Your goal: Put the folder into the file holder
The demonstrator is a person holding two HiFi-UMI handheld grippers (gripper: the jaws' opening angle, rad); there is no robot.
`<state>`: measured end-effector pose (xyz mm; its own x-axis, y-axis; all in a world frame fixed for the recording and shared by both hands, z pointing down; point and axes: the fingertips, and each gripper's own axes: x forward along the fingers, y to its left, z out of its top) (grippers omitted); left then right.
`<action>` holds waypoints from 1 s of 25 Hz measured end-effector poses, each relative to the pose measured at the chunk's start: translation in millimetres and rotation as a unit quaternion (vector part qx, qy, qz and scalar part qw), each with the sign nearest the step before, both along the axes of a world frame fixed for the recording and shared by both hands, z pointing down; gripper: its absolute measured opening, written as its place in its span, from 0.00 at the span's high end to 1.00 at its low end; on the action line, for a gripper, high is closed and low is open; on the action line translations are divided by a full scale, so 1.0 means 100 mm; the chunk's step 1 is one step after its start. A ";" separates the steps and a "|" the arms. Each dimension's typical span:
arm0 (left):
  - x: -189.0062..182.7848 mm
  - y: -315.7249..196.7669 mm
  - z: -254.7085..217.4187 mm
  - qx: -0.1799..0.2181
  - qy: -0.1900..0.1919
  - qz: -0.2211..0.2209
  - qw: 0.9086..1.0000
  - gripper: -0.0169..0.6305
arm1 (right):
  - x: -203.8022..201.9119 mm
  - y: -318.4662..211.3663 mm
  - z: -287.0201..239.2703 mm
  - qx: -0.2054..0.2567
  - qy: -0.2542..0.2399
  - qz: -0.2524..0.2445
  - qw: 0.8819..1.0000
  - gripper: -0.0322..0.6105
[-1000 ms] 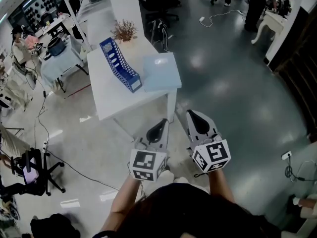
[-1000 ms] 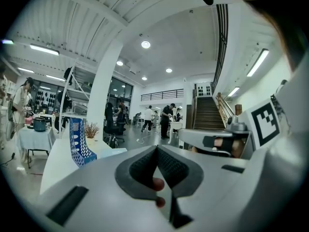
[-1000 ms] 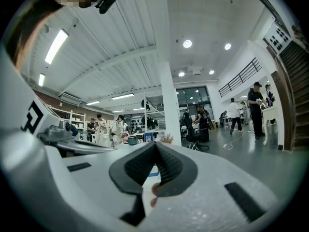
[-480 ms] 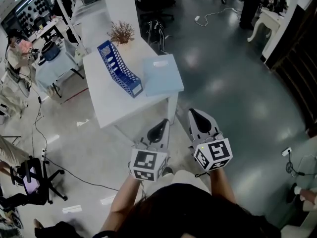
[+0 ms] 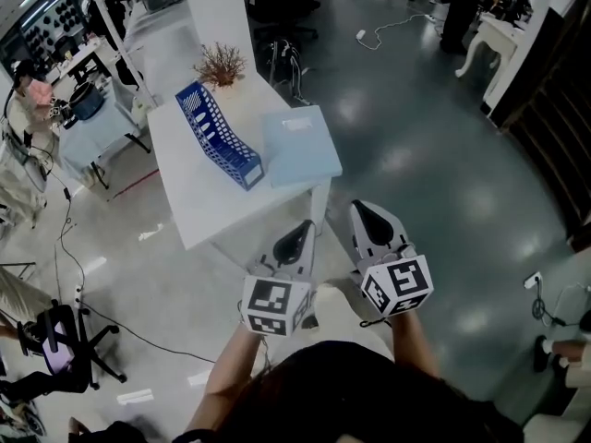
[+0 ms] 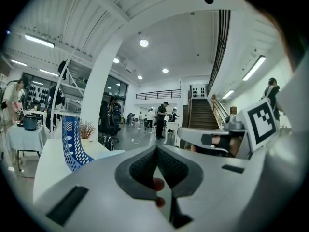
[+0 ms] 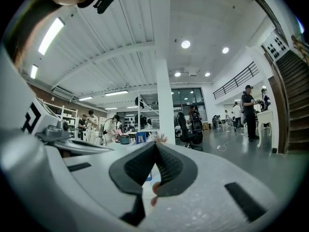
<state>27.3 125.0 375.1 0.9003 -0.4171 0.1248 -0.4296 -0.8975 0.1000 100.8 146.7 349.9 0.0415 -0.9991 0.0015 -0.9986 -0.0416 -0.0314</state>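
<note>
Blue folder [image 5: 301, 144] and file holder [image 5: 218, 135] on the counter [image 5: 199, 206] draw slightly nearer ahead of the left tongs [image 5: 301, 225] and right tongs [image 5: 360, 209], both closed empty, nothing grasped yet.

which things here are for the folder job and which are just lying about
For the job: folder, file holder, table under them, left hand-held gripper, right hand-held gripper.
Lying about: plant, cable, chair.

A large open office-lab hall: white desks [image 5: 199, 201], rolling chairs [image 5: 57, 326], a staircase [image 6: 199, 116], glossy grey floor [image 5: 434, 183].
</note>
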 end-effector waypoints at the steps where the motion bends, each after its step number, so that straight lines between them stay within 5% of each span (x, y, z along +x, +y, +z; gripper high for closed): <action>1: 0.01 -0.02 0.00 0.000 0.000 0.000 1.000 0.97 | 0.01 -0.03 0.00 0.000 0.001 0.000 1.000 0.95; 25: 0.53 -0.90 0.11 -0.005 -0.003 -0.001 1.000 0.97 | 0.59 -0.90 0.21 -0.016 -0.012 0.001 1.000 0.95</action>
<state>80.7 35.2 385.7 0.8987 -0.4177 0.1337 -0.4320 -0.8956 0.1057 159.5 56.7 371.1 0.0438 -0.9984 0.0355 -0.9975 -0.0457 -0.0544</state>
